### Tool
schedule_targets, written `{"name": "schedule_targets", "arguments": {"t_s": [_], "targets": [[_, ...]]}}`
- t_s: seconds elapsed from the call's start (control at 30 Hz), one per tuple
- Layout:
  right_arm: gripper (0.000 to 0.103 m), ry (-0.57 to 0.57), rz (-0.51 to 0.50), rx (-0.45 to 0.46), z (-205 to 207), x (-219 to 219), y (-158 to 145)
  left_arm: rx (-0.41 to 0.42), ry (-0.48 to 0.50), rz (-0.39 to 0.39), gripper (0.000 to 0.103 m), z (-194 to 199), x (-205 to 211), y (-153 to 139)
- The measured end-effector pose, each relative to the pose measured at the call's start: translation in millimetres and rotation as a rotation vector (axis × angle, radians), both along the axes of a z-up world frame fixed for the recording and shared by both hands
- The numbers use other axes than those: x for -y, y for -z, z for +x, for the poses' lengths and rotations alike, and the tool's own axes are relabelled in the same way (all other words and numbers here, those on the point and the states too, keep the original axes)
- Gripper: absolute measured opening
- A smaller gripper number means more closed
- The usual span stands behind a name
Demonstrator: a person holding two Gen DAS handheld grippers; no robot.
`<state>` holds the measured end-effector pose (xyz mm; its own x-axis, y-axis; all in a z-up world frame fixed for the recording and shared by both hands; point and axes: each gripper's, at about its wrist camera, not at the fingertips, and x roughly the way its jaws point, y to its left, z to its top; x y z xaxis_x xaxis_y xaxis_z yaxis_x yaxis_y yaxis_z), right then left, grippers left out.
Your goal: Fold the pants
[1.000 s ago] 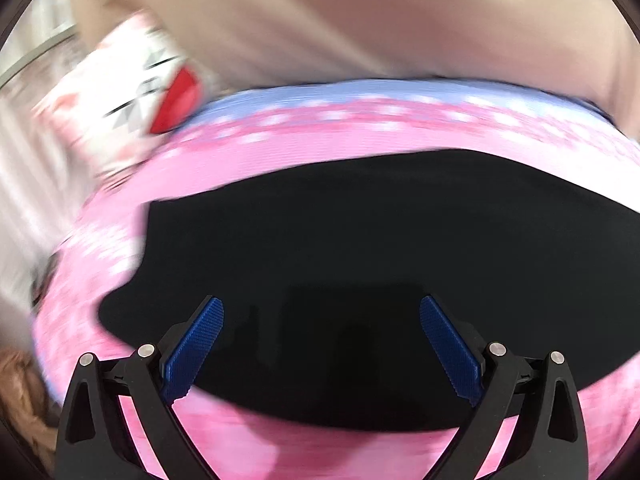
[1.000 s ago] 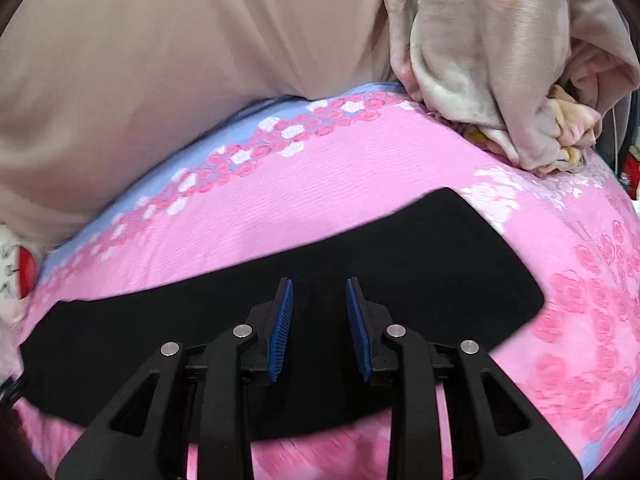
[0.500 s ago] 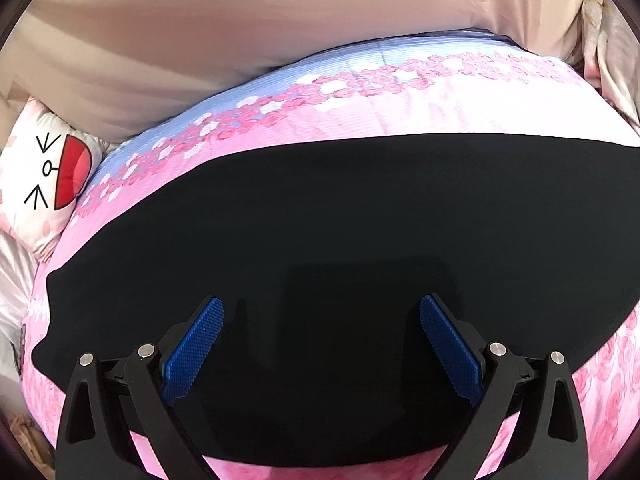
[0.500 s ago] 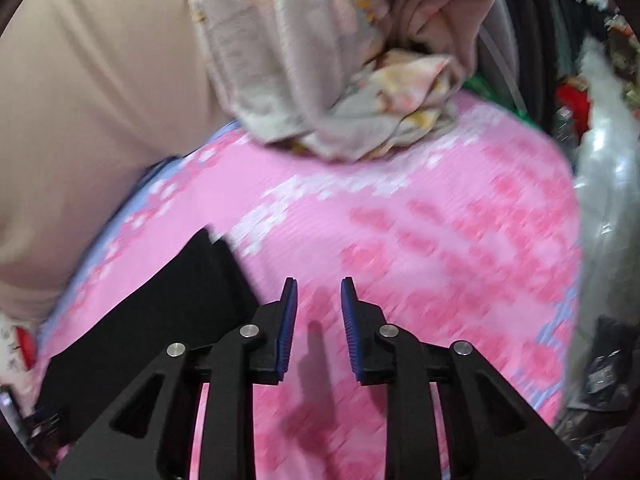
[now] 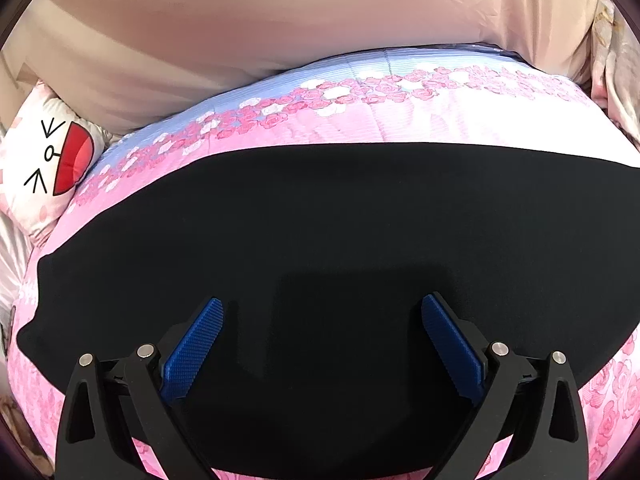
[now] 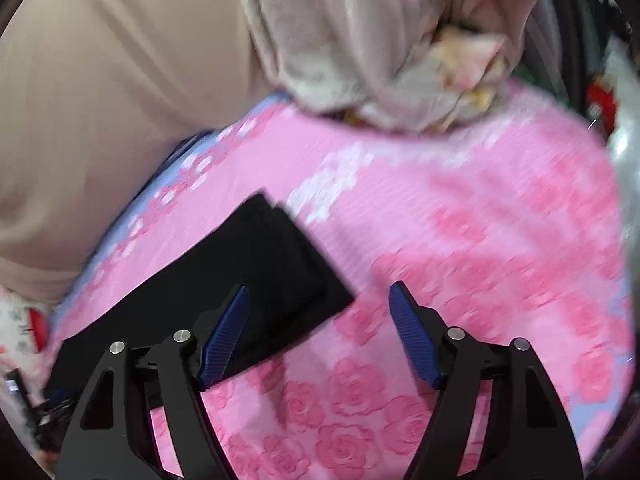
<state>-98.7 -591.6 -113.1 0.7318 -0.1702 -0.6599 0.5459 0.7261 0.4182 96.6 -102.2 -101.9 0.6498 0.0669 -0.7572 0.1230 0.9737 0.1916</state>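
pink rose bedspread [image 6: 460, 240] is seen under flat black pants [image 5: 320, 240]. right gripper [image 6: 318, 312] is swung to the pants' end since earlier, fingers opening, empty; left gripper [image 5: 322, 320] fingers wide, empty. regrasp judged next.

Pink bedspread [image 6: 460, 240] open right of pants [image 6: 256, 280]; crumpled blanket [image 6: 380, 60] blocks far edge.

Pink rose-print bedspread [image 5: 400, 124] carries black pants [image 5: 320, 220] (flat), crumpled floral blanket [image 6: 380, 60], cartoon pillow [image 5: 44, 168].

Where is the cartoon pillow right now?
In the left wrist view the pillow lies at the far left edge, beside the pink bedspread, just beyond the left end of the black pants.
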Motion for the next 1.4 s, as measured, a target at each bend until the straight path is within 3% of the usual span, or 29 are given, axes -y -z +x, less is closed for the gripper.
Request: {"name": "schedule_targets", "arguments": {"t_s": [0.03, 0.07, 0.1, 0.27, 0.33, 0.4, 0.63, 0.87, 0.93, 0.97, 1.0, 1.07, 1.13, 1.23, 1.33, 1.37, 1.4], "targets": [[0.067, -0.031, -0.003, 0.002, 1.7, -0.9, -2.8, 0.0, -0.001, -0.002, 0.098, -0.3, -0.4, 0.1], [0.055, -0.071, 0.015, 0.002, 5.4, -1.6, -2.4, 0.001, 0.0, -0.004, 0.098, -0.6, -0.6, -0.1], [0.049, -0.101, 0.034, -0.002, 9.4, -3.0, -0.6, 0.001, 0.0, -0.005, 0.098, -0.8, -0.7, -0.2], [0.046, -0.157, -0.008, -0.09, 29.6, -11.8, 14.0, 0.015, 0.009, 0.009, 0.098, -3.2, 3.4, -5.2], [0.044, -0.158, -0.019, -0.091, 31.5, -11.7, 12.3, 0.013, 0.016, -0.002, 0.098, -4.5, 4.5, -7.8], [0.034, -0.159, -0.04, -0.089, 31.8, -11.0, 7.7, 0.01, 0.025, -0.008, 0.098, -5.5, 7.0, -9.6], [0.032, -0.167, -0.065, -0.089, 30.8, -13.8, 4.3, 0.009, 0.034, 0.009, 0.098, -4.7, 16.1, -6.1], [0.031, -0.189, 0.017, -0.09, 39.0, -9.7, 16.5, 0.009, 0.028, 0.009, 0.098, -4.7, 16.5, -4.7], [0.012, -0.192, 0.003, -0.085, 40.4, -10.8, 12.8, 0.008, 0.028, 0.011, 0.098, -4.5, 16.7, -6.3], [0.011, -0.181, -0.029, -0.093, 40.4, -10.5, 8.5, 0.008, 0.031, 0.008, 0.098, -4.4, 17.2, -8.3], [0.011, -0.156, -0.079, -0.109, 39.2, -8.1, 1.1, 0.009, 0.035, 0.004, 0.098, -4.4, 17.8, -10.1], [0.011, -0.137, -0.058, -0.115, 36.7, 3.2, 1.6, 0.019, 0.048, 0.003, 0.098, -5.7, 19.9, -13.2], [0.013, -0.167, -0.019, -0.168, 42.4, 8.4, 22.5, 0.023, 0.054, 0.012, 0.098, -5.3, 21.3, -11.3], [0.023, -0.173, -0.037, -0.128, 35.5, 5.2, 11.9, 0.003, 0.046, 0.011, 0.098, -3.4, 21.3, -2.3], [0.032, -0.079, -0.043, -0.085, 9.5, 11.2, -0.2, 0.007, 0.048, 0.002, 0.098, -4.3, 19.4, -5.3], [0.041, -0.051, -0.008, -0.074, 1.4, 15.7, 2.1, 0.005, 0.049, -0.004, 0.098, -4.4, 18.0, -5.5], [0.043, -0.047, 0.056, -0.056, -4.4, 21.3, 7.7, 0.001, 0.048, -0.01, 0.098, -4.6, 16.7, -5.0]]}}
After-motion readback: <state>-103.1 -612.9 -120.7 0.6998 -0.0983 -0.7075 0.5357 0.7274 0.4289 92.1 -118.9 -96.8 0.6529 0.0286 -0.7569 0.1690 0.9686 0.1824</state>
